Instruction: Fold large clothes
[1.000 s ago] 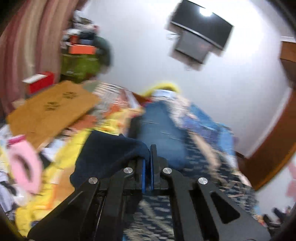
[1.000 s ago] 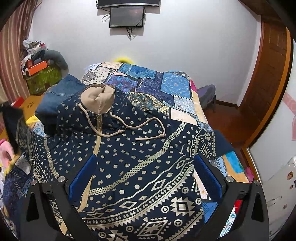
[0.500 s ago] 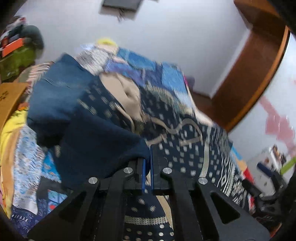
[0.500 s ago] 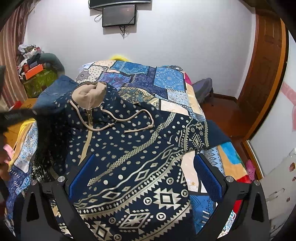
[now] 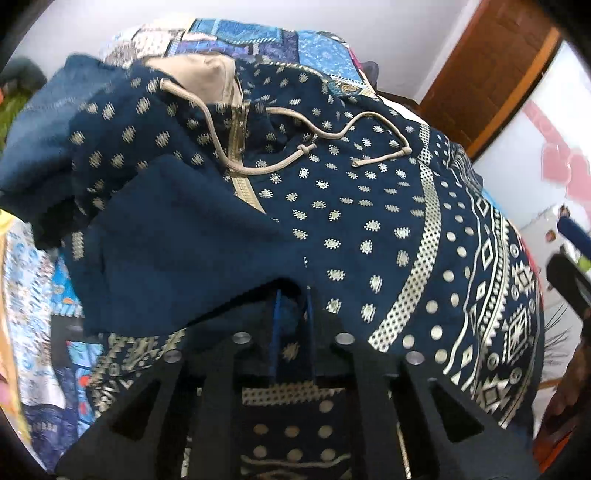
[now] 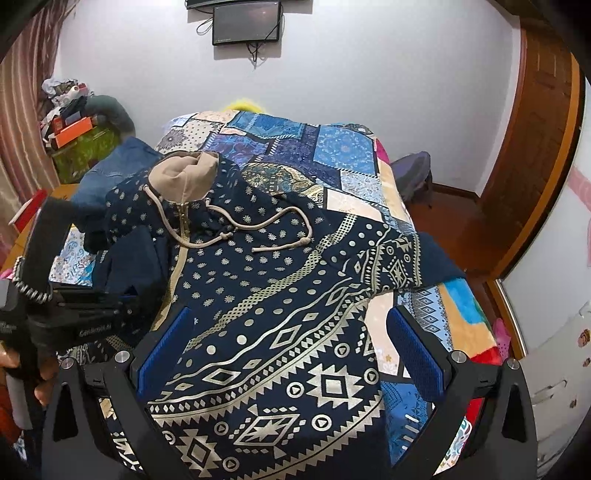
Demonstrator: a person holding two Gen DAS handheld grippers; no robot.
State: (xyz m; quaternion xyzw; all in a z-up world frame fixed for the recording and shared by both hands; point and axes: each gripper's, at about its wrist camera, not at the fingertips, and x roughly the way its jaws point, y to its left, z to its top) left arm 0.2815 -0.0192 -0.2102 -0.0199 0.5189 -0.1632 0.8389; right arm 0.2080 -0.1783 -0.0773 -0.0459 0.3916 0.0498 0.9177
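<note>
Hoodie [image 6: 266, 317]: navy with gold print, spread face-up on the patchwork bedspread [image 6: 332, 147], tan hood away from the cameras.
Sleeve [image 5: 177, 251]: folded across the hoodie's chest.
Left gripper [image 5: 293, 310]: angled steeply down at the sleeve's edge, jaws just parting, cloth loose between them.
Right gripper [image 6: 288, 345]: spread wide over the hoodie's hem, tilted down, empty.

left gripper [image 5: 291, 314] pitched steeply down, jaws just parting, narrow gap, right gripper [image 6: 290, 350] jaws spread wide, empty

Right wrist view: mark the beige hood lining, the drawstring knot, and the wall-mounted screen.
Beige hood lining [image 6: 186, 173], right wrist view, middle of the bunched fabric.
Drawstring knot [image 6: 303, 242], right wrist view, knotted cord end.
Wall-mounted screen [image 6: 246, 22], right wrist view, panel centre.
</note>
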